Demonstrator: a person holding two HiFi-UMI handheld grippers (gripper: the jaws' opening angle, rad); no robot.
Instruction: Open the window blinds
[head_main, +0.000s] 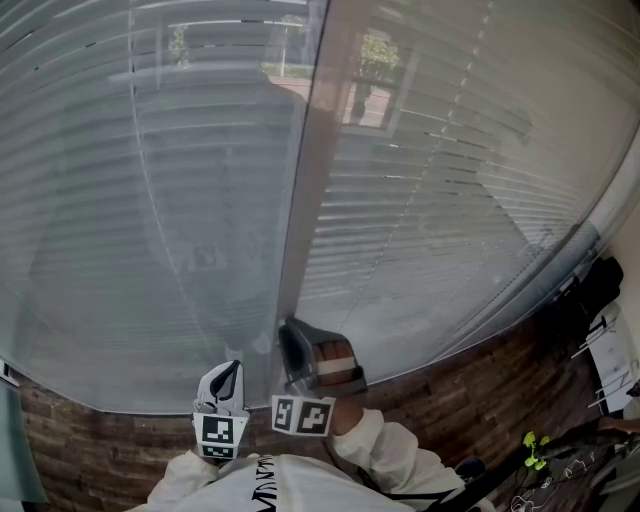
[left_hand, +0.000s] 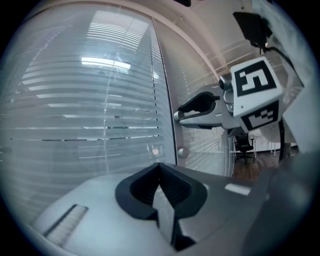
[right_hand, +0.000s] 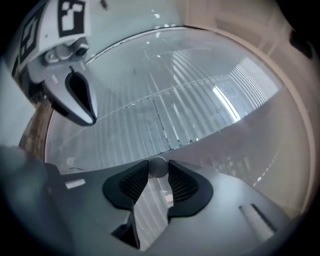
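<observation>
Here, the window blinds (head_main: 450, 200) hang lowered behind glass, filling two tall panes straight ahead. Reflections leave the slats hazy. A pale upright post (head_main: 300, 200) divides the panes. Low on it, the right gripper (head_main: 291, 335) has its jaws clenched on a small round knob (right_hand: 158, 167), which the gripper's body hides in the head view. Just to its left, the left gripper (head_main: 229, 370) is empty, jaws closed together. A second knob (left_hand: 183, 152) shows on the post. The wooden floor (head_main: 440, 400) below is cut off at the frame's edge.
</observation>
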